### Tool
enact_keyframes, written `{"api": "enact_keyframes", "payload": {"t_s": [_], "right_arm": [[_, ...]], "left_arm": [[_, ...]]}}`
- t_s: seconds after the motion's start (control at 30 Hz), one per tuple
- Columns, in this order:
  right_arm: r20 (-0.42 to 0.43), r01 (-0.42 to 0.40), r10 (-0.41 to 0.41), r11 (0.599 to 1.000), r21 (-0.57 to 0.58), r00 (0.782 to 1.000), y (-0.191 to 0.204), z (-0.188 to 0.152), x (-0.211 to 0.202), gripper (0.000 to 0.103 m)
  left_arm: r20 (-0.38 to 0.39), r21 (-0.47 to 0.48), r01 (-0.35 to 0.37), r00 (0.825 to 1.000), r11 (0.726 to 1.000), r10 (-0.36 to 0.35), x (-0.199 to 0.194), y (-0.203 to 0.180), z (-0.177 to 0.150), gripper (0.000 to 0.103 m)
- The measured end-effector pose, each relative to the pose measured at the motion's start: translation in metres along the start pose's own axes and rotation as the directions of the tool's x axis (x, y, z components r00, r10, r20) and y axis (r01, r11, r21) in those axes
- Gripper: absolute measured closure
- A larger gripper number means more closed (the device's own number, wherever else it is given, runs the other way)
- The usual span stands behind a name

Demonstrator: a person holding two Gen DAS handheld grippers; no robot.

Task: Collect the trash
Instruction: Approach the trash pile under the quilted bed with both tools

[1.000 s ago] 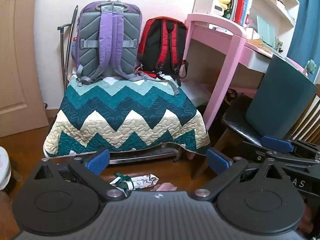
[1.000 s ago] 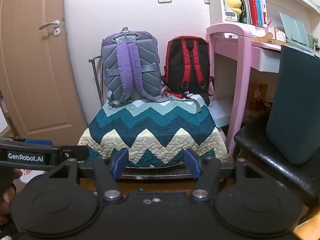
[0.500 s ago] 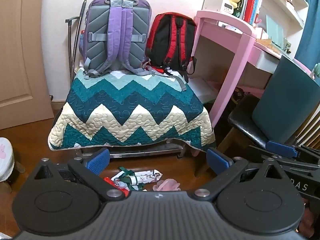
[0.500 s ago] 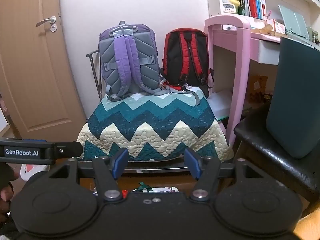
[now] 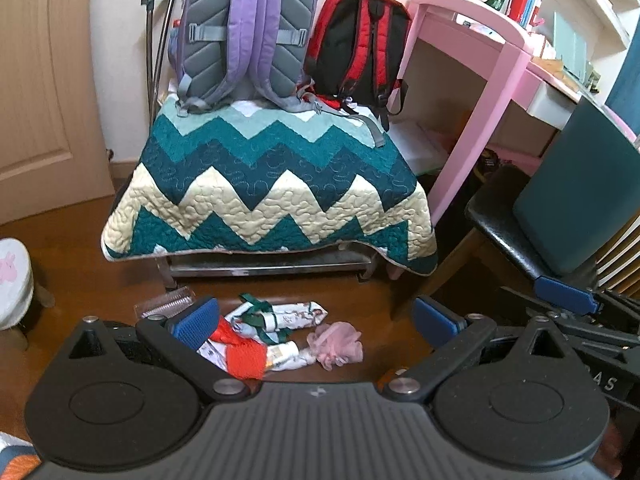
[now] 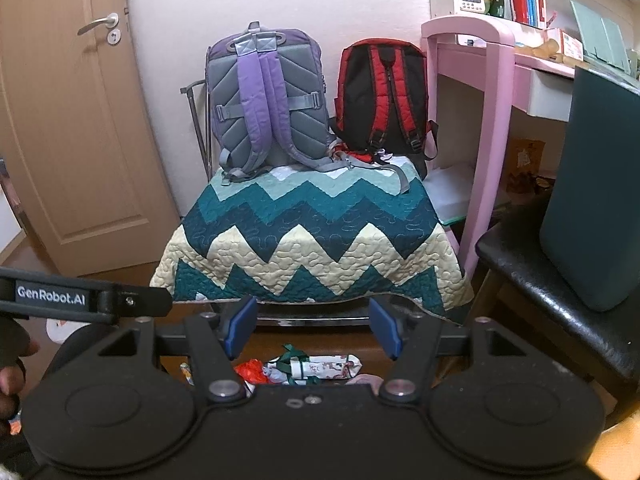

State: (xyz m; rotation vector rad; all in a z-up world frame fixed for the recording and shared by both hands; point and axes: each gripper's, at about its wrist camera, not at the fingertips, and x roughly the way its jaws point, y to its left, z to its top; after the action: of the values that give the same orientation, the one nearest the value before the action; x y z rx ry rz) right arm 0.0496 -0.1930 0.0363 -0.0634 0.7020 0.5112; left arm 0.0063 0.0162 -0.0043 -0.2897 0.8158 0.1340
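"GenRobot.AI" | white lettering | left gripper (image 6: 86, 300) arm

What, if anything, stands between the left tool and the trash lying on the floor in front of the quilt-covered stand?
Nothing visible does. The left tool is open above bare wooden floor, with the printed wrapper, the red scrap and the pink mesh puff lying apart from the quilt behind them. The clear comb lies off to the left.

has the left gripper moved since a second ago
Yes. The left gripper has tilted downward: against the quilt, more floor now shows below it, with the trash pile in view between its open fingers.
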Motion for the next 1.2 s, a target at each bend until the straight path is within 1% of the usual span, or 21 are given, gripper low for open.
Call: {"api": "enact_keyframes", "payload": {"t_s": [0.13, 0.23, 0.47, 0.73, 1.2], "right_arm": [[-0.021, 0.006, -0.006, 1.000, 0.014, 1.000, -0.003, 0.004, -0.003, 0.041], [-0.039, 0.019, -0.018, 0.999, 0.029, 0.999, -0.004, 0.006, -0.006, 0.041], [-0.054, 0.060, -0.059, 0.998, 0.029, 0.997, -0.003, 0.006, -0.010, 0.041], [-0.057, 0.074, -0.071, 0.996, 0.049, 0.996, -0.006, 0.004, -0.011, 0.041], [-0.068, 0.070, -0.066, 0.996, 0.053, 0.995, -0.006, 0.004, -0.008, 0.041]], "left_arm": [[-0.030, -0.014, 0.016, 0.999, 1.000, -0.016, -0.003, 0.000, 0.003, 0.000], [-0.035, -0.011, 0.019, 0.999, 1.000, -0.020, -0.007, -0.003, 0.005, 0.000], [-0.015, 0.021, 0.031, 0.999, 0.999, -0.031, -0.014, -0.013, 0.006, 0.000], [-0.024, 0.017, 0.045, 0.999, 0.999, -0.044, -0.010, -0.013, 0.005, 0.000], [-0.035, 0.005, 0.049, 0.998, 0.999, -0.049, -0.007, -0.011, 0.000, 0.000]]}}
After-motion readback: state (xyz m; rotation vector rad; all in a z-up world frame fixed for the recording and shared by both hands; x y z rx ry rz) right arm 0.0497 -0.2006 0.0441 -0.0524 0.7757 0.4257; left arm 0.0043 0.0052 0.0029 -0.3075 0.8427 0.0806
